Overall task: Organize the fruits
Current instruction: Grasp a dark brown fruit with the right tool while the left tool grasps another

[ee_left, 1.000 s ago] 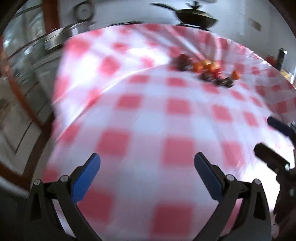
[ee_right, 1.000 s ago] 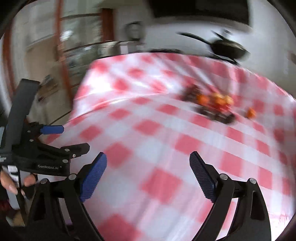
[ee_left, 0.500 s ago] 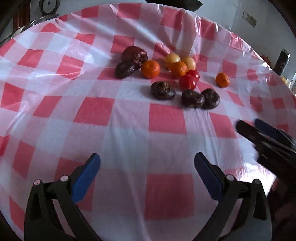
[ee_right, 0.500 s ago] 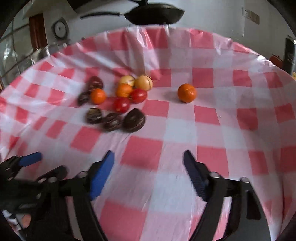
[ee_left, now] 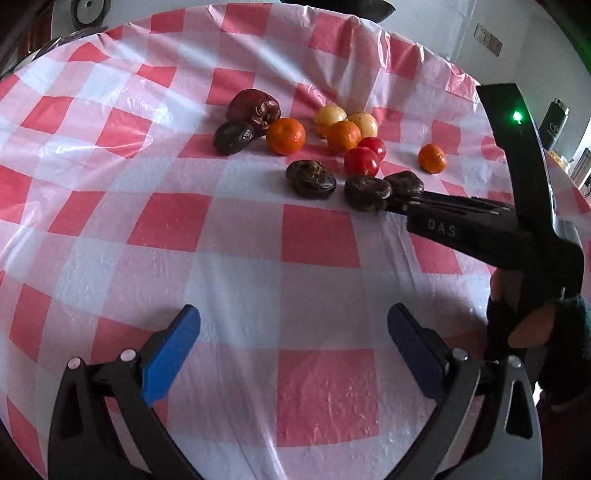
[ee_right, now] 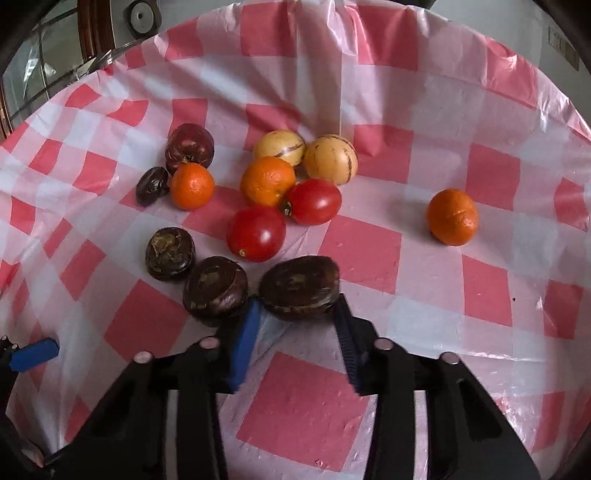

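Observation:
Fruit lies on a red-and-white checked tablecloth (ee_left: 221,221). My right gripper (ee_right: 297,302) has its jaws closing on a dark brown wrinkled fruit (ee_right: 299,288), and both blue pads touch its sides. Two similar dark fruits (ee_right: 215,286) (ee_right: 170,253) lie just to its left. Behind them are two red tomatoes (ee_right: 256,233), several oranges (ee_right: 267,181), two yellow striped fruits (ee_right: 330,158) and a dark red fruit (ee_right: 189,146). One orange (ee_right: 452,216) sits alone at the right. My left gripper (ee_left: 293,314) stands open over bare cloth, short of the fruit, and the right gripper (ee_left: 391,201) reaches in from its right.
A dark pan (ee_left: 332,3) sits past the table's far edge. A dark bottle (ee_left: 554,118) stands at the far right. The person's gloved hand (ee_left: 554,332) holds the right tool close to my left gripper's right finger. The table's left side drops towards a wooden frame (ee_right: 99,33).
Both grippers swung in over the table towards the fruit. The right gripper then moved on to the nearest dark fruit and its jaws narrowed from wide open onto it. The left gripper stopped.

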{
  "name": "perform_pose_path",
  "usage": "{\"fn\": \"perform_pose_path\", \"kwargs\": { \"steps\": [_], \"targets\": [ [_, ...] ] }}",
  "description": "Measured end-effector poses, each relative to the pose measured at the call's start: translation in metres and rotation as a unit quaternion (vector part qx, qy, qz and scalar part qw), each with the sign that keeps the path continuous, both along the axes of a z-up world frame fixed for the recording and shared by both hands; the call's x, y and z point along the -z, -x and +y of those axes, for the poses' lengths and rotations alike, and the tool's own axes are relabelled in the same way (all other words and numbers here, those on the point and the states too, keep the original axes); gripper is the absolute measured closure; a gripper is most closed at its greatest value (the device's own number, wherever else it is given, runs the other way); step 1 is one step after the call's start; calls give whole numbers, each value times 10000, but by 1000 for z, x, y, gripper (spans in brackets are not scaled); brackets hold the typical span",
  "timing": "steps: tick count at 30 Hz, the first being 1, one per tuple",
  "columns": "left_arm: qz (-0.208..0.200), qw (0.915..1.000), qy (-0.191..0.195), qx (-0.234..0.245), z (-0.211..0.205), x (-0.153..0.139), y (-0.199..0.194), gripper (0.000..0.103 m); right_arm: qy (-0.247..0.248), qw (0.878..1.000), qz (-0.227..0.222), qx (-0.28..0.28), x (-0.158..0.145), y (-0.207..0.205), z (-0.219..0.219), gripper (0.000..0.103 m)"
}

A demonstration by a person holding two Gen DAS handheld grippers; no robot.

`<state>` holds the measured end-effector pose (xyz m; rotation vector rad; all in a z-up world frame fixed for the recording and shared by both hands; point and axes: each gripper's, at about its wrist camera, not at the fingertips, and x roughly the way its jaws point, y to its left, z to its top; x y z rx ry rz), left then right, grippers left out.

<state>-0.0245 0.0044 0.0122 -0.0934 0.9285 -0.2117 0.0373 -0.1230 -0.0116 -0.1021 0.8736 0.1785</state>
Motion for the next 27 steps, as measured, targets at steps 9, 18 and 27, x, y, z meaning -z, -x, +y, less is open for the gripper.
{"fn": "perform_pose_path", "kwargs": {
  "steps": [9, 18, 27],
  "targets": [
    [25, 10000, -48, -14, -1, 0, 1, 1, -955, 9948, -128, 335, -7, 23, -34, 94],
    [141, 9999, 10, -46, -10, -1, -13, 1, -1251, 9911, -257, 372, -12, 44, -56, 93],
    [65, 9997, 211, -79, -5, -2, -11, 1, -795, 9967, -44, 126, -8, 41, -42, 37]
  ]
}}
